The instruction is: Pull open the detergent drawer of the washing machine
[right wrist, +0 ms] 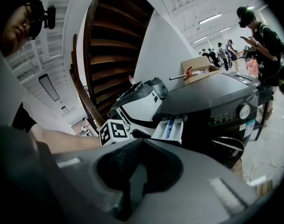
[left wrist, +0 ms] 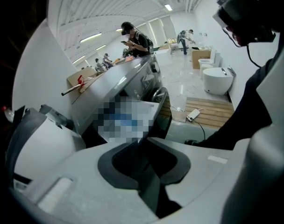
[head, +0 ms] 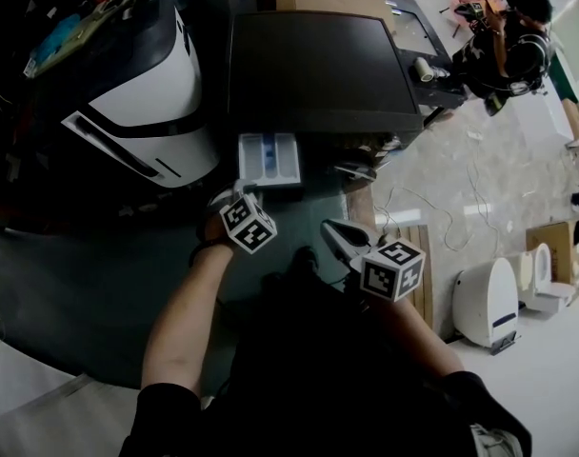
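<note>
The washing machine (head: 318, 65) is black; its detergent drawer (head: 269, 158) is white with a blue insert (the left marker cube (head: 248, 224) carries black-and-white squares).

left gripper view | detergent drawer (left wrist: 151, 113) mostly blurred | contents unreadable

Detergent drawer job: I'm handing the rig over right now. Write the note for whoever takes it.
Left gripper: jaws together, tips right at the front edge of the detergent drawer; I cannot tell whether they pinch it.
Right gripper: jaws together, empty, held back from the washing machine.
Done: the drawer stands pulled out at the machine's upper left, compartments showing.
To do: probably only check that it is fully out, then back the left gripper away.
</note>
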Tool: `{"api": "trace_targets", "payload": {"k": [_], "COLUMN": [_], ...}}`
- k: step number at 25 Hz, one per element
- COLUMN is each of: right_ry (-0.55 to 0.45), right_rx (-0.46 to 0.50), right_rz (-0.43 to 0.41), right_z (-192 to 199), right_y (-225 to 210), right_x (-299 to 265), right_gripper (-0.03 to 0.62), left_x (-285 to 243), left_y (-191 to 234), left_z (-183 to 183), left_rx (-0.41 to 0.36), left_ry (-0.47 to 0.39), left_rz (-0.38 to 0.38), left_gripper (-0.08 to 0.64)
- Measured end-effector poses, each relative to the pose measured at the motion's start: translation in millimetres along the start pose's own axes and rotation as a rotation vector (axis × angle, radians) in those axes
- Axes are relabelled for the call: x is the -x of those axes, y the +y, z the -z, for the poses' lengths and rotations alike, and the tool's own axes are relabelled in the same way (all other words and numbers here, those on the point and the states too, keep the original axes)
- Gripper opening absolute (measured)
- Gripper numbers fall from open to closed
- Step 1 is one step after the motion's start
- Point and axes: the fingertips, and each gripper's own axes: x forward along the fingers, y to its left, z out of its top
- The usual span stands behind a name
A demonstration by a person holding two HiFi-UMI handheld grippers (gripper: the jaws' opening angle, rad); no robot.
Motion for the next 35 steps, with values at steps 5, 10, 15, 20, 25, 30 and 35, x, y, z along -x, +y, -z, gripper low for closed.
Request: {"api": "trace_targets", "payload": {"k": [5,10,15,20,25,30,35], "right_ry": [-0.006,-0.023,-0.021,-0.028,-0.068,-0.103,-0.152], "right_rx": [0.017,0.022,0.074,0.150,0.187,0.219,0.184], "right_rz": [0.032,0.054,0.000,-0.070,-0.106,-0.133,-0.188], "right_z": [-2,-17,-42,-74,-107,-135,-160], "right_y": [-5,-23,-29,-29,-38,-48,-36], "right_x": [19,34,25,28,42,45,27], "right_gripper": [0.003,0.003,0.003,0.003,0.003,0.003,0.003], "left_x": [19,53,85,111,140,164,198], "left_y": [12,11,22,21,25,43,56], "left_z": [-7,-23,-38,-62,-85,-102,-117], "left_rx": [0.143,0.236,0.346,0.488,0.620,0.679,0.700], "left_ry": [-0.091,-0.183,-0.259,-0.333,-0.409,-0.454,-0.523], "left_rz": [-0.057,-0.060,-0.121,-0.166,-0.210,-0.244,-0.302], "left_gripper": [0.060,0.052,0.043,0.038,0.031,0.026,0.023]}}
